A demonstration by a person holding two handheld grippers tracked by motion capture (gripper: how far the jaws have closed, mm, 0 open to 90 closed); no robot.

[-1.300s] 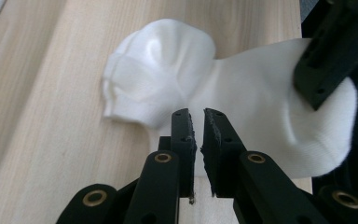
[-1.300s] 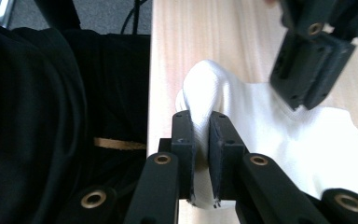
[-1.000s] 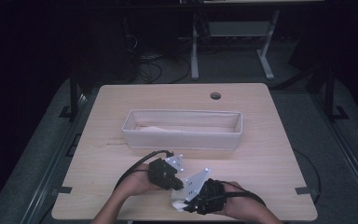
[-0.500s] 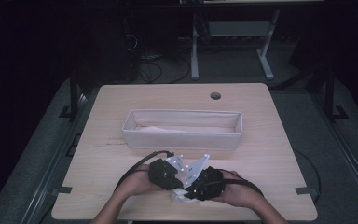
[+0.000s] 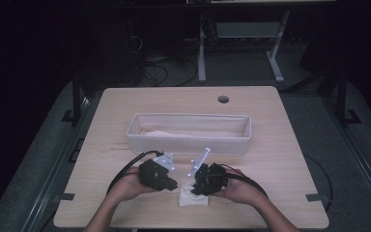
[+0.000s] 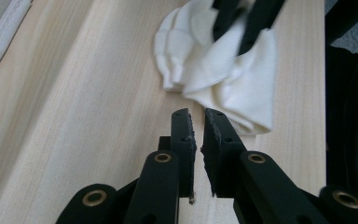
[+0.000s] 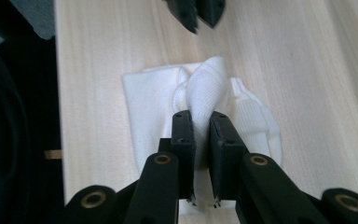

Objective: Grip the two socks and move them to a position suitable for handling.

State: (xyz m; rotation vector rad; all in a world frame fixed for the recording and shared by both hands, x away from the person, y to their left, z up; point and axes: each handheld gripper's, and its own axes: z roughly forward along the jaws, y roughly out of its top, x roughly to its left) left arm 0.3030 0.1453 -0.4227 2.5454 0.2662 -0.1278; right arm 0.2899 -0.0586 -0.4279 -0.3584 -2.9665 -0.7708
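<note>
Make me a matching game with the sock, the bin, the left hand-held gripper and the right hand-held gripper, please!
Things:
1. sock
2. bin
3. left hand-held gripper
4. right hand-held gripper

States or places:
A. shut on a fold of white cloth
B. shut, with nothing between its jaws
C. long and pale, across the middle of the table
D. crumpled near the table's front edge

Pairs: 1-D, 2-C, 3-B, 4-A
</note>
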